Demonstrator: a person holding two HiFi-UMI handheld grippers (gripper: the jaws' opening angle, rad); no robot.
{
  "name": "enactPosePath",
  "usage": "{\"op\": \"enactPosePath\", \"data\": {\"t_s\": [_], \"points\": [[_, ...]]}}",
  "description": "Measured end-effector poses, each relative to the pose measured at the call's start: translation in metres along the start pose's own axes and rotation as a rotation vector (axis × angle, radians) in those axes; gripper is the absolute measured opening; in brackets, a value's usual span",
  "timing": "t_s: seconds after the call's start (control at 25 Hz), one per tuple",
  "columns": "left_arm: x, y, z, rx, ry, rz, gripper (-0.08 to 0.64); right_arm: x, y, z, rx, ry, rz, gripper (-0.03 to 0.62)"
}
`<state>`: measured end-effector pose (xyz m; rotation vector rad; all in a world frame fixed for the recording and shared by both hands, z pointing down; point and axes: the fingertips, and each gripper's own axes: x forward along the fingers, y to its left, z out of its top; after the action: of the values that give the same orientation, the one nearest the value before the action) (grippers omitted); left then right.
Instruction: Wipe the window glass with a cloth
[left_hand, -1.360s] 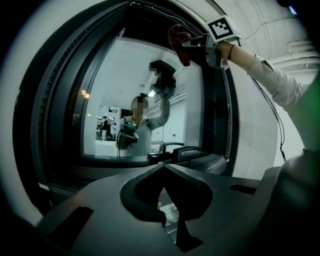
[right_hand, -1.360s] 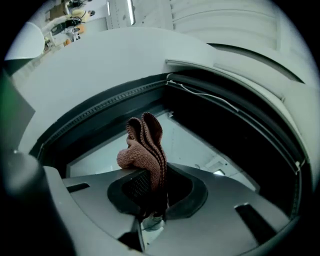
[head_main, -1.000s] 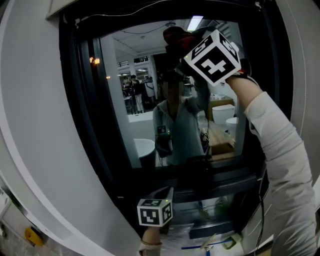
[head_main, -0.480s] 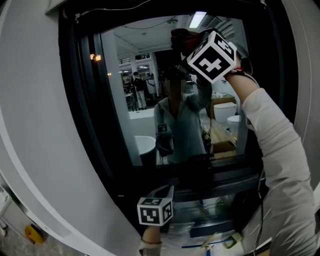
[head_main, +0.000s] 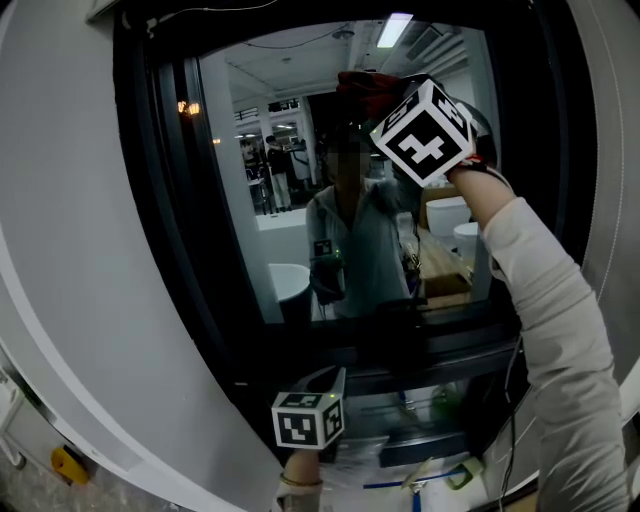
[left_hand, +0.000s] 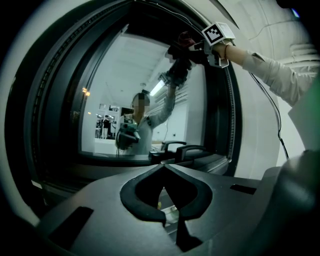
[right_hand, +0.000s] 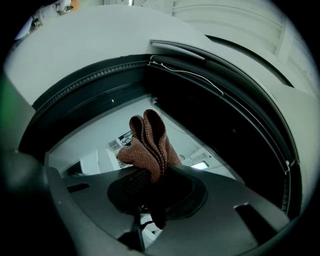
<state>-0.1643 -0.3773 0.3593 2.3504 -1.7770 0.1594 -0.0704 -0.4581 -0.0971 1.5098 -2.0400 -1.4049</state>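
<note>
The window glass (head_main: 285, 170) sits in a dark frame and reflects the person and the room. My right gripper (head_main: 385, 100) is raised to the upper right of the pane and is shut on a reddish-brown knitted cloth (head_main: 362, 88), which lies against the glass. In the right gripper view the cloth (right_hand: 149, 137) sticks up from between the jaws of the right gripper (right_hand: 152, 172). From the left gripper view I see that cloth (left_hand: 181, 42) high on the glass (left_hand: 125, 85). My left gripper (head_main: 325, 385) hangs low below the sill. The left gripper (left_hand: 163, 166) is shut with nothing in it.
A thick black window frame (head_main: 165, 200) borders the pane, with a pale wall (head_main: 70, 230) to the left. Dark handles (left_hand: 177, 148) stand on the sill. Below the window lie cluttered items (head_main: 430, 470). A thin cable (right_hand: 187, 75) runs along the top frame.
The right gripper and the cloth have slid a little downward on the glass near its top. The left gripper has stayed in place.
</note>
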Motion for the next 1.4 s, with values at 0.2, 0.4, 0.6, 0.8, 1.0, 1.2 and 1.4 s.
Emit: {"op": "enactPosePath", "data": {"t_s": [0.2, 0.4, 0.6, 0.8, 1.0, 1.2, 1.4], "points": [[-0.005, -0.006, -0.004, 0.004, 0.002, -0.006, 0.005, -0.011, 0.03, -0.017, 0.024, 0.003, 0.045, 0.051], [-0.011, -0.012, -0.008, 0.007, 0.004, -0.012, 0.005, -0.024, 0.063, -0.035, 0.054, 0.021, 0.095, 0.051], [-0.016, -0.019, -0.012, 0.009, 0.012, -0.022, 0.005, -0.033, 0.093, -0.054, 0.078, 0.044, 0.139, 0.051], [-0.023, -0.024, -0.013, 0.006, 0.006, -0.024, 0.005, -0.043, 0.118, -0.07, 0.11, 0.068, 0.175, 0.051], [-0.029, -0.025, -0.016, -0.003, 0.003, -0.02, 0.005, -0.052, 0.144, -0.087, 0.129, 0.09, 0.205, 0.051], [-0.036, -0.023, -0.021, -0.014, -0.002, -0.013, 0.005, -0.062, 0.175, -0.107, 0.153, 0.118, 0.243, 0.051], [-0.039, -0.021, -0.028, -0.029, -0.003, -0.005, 0.005, -0.073, 0.205, -0.129, 0.177, 0.149, 0.281, 0.051]]}}
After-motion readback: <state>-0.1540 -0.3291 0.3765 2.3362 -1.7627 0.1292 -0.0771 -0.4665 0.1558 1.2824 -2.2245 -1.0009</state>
